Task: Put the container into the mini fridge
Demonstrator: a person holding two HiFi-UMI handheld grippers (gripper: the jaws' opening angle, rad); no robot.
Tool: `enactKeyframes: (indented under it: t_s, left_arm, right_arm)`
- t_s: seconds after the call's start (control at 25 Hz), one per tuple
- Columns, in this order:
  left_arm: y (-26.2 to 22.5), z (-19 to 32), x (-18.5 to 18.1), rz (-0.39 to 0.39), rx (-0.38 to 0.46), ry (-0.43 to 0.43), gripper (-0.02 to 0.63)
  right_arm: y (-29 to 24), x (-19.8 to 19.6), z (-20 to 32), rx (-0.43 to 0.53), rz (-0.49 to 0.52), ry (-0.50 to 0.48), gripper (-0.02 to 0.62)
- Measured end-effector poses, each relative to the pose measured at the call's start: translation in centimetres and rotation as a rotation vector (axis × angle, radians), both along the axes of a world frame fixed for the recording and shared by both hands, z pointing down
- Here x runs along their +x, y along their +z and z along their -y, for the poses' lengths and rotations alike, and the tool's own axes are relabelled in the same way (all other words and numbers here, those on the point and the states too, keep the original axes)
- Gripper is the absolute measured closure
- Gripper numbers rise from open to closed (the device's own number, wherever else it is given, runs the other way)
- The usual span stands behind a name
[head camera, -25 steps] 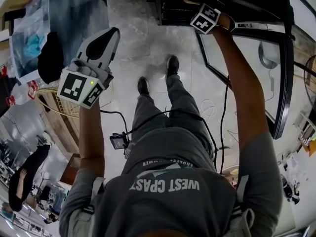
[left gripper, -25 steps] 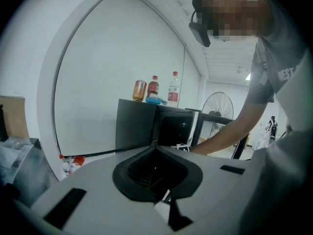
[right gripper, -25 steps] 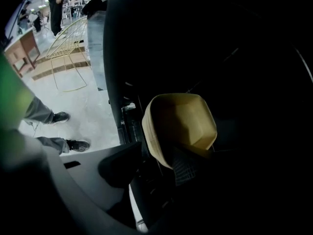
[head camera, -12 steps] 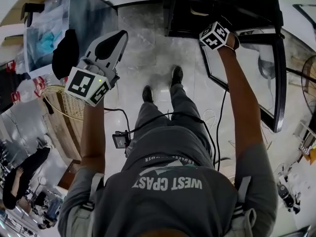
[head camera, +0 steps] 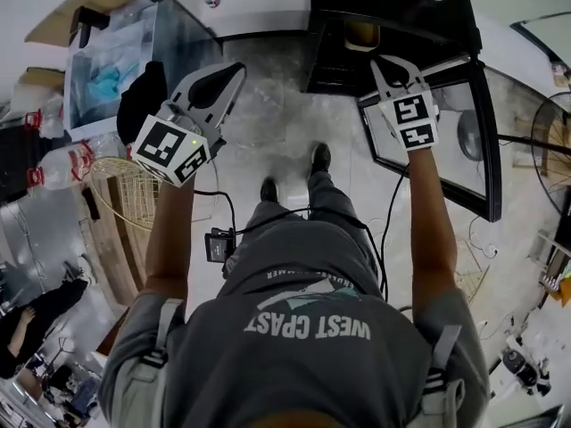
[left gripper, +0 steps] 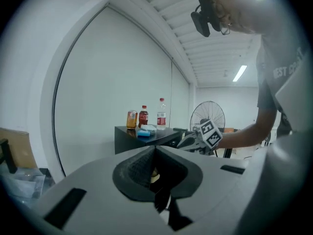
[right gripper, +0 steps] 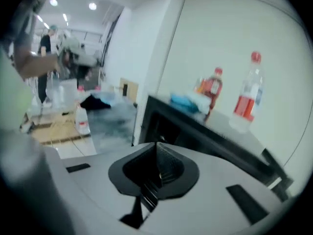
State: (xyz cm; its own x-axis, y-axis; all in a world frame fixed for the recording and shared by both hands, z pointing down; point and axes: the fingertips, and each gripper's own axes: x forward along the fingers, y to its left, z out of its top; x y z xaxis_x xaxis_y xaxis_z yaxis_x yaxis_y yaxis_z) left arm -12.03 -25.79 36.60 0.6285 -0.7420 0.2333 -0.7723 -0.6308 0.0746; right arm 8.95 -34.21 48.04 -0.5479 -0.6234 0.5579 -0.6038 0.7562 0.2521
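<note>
Now outstretched forward: left tongs (head camera: 234,71) pinched together, right tongs (head camera: 393,64) just closed, empty.

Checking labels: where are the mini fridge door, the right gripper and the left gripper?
mini fridge door (head camera: 451,163): head view, on the glass pane.
right gripper (head camera: 385,65): head view, at its fingertips.
left gripper (head camera: 234,68): head view, at its fingertips.

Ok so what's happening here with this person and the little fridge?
A person stands at a black mini fridge whose glass door stands open, a gripper in each hand. The right gripper is held just before the opening; its fingers have just closed on nothing. The left gripper is off to the side, shut and empty. A yellowish thing shows inside the fridge, possibly the container.
</note>
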Motion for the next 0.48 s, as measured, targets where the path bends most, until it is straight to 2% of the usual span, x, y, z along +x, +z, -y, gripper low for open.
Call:
enactKeyframes:
  t_s: [0.32, 0.48]
  left_arm:
    - [-5.4, -2.6, -0.9, 0.007, 0.091, 0.013, 0.591]
    - [-9.3, -4.7, -1.3, 0.017, 0.171, 0.026, 0.591]
  right_arm:
    - [-15.5, -4.3, -10.2, 0.058, 0.356, -0.094, 0.568]
    - [-22.4, -5.6, -14.7, 0.143, 0.444, -0.128, 0.569]
